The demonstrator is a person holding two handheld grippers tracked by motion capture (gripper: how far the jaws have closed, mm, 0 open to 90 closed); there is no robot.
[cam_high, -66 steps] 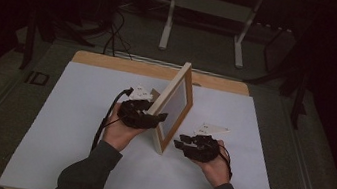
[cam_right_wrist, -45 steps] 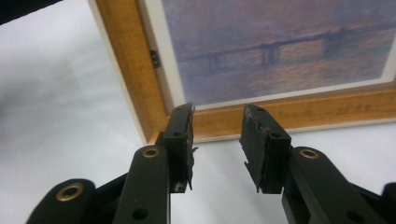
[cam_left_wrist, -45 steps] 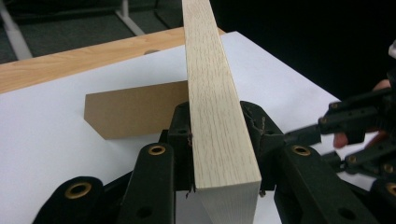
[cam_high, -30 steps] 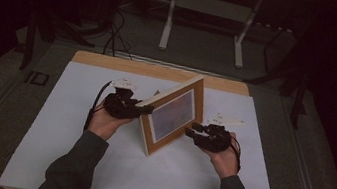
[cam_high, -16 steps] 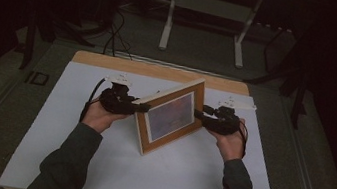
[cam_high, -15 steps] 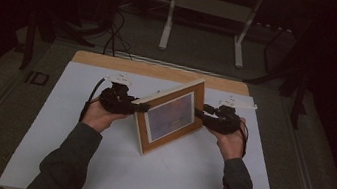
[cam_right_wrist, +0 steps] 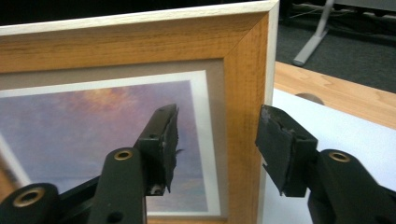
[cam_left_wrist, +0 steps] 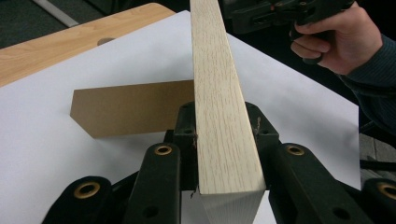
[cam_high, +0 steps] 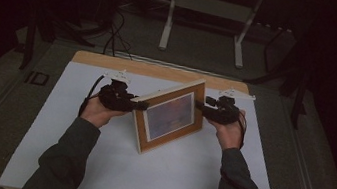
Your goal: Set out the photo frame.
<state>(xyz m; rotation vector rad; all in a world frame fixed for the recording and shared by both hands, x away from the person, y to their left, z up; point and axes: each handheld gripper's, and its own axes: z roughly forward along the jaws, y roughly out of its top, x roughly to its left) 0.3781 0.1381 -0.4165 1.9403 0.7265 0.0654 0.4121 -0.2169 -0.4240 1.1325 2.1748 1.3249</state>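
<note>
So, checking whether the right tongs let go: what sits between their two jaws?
The picture frame's side rail, in the right gripper view. The right tongs have just been opening and straddle it with gaps on both sides.

A wooden table (cam_high: 110, 61) carries a white sheet (cam_high: 169, 180) that covers nearly all of its top, leaving a bare wood strip along the far edge. A picture frame (cam_high: 169, 116) stands on the sheet near the middle, propped by its brown back stand (cam_left_wrist: 130, 112).

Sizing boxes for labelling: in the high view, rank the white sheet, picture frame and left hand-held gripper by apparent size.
1. White sheet, largest by far.
2. Picture frame.
3. Left hand-held gripper, smallest.
</note>
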